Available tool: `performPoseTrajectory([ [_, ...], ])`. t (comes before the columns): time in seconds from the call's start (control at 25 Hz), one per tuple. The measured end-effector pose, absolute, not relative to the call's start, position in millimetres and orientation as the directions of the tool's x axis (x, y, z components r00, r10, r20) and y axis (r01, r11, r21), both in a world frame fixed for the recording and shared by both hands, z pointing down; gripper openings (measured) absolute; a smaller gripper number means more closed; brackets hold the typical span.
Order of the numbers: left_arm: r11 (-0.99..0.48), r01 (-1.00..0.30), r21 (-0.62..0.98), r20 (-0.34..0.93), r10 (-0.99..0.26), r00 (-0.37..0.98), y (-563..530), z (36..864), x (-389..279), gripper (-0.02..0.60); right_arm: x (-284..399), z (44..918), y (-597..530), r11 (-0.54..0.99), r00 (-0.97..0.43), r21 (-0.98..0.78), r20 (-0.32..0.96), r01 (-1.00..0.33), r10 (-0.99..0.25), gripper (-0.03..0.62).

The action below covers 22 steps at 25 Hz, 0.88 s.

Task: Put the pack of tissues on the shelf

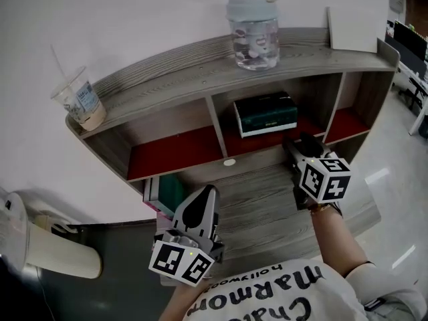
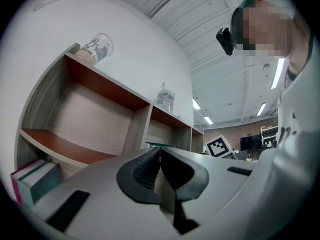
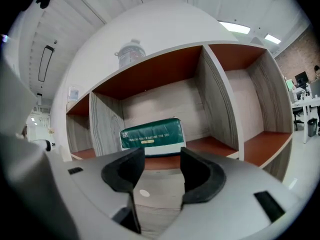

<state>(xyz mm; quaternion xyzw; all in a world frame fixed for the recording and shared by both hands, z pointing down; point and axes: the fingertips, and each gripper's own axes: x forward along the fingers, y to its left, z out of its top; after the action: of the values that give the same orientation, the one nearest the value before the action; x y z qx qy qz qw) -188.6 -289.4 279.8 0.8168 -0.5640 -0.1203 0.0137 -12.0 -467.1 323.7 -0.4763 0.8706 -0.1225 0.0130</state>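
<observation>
The green and white pack of tissues point(image 1: 265, 114) lies in the middle compartment of the wooden shelf point(image 1: 180, 79), on its red floor. In the right gripper view the pack point(image 3: 151, 136) stands just beyond the jaws, apart from them. My right gripper point(image 1: 297, 147) points level at that compartment from the desk in front, and it point(image 3: 162, 159) is open with nothing between its pads. My left gripper point(image 1: 208, 194) hovers lower over the desk. Its jaws point(image 2: 159, 156) are shut on nothing.
A clear water bottle point(image 1: 254, 32) and a plastic cup with a straw point(image 1: 80, 99) stand on the shelf's top board, with a white panel point(image 1: 354, 29) at the right end. Books point(image 1: 164, 192) lean under the left compartment. A small white disc point(image 1: 229, 162) lies on the desk.
</observation>
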Motion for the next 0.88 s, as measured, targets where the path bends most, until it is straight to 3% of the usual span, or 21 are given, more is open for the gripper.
performPoseTrajectory([
  [0.16,-0.394,-0.907,0.150,-0.181,-0.912,0.367,-279,281,-185,0.018,-11,332,-445,0.509,-0.542,-0.232,0.110,-0.829,-0.833,0.185],
  [0.64,-0.493,-0.858,0.144,-0.186,-0.865,0.465,-236,282,-176,0.018,-12,347,-366,0.479,-0.525,-0.273,0.128,-0.834,-0.841,0.152],
  [0.88,-0.510,-0.844,0.164,-0.178,-0.857,0.483,-216,295,-179,0.017,-18,337,-327,0.494,-0.534,-0.288,0.075,-0.820,-0.842,0.084],
])
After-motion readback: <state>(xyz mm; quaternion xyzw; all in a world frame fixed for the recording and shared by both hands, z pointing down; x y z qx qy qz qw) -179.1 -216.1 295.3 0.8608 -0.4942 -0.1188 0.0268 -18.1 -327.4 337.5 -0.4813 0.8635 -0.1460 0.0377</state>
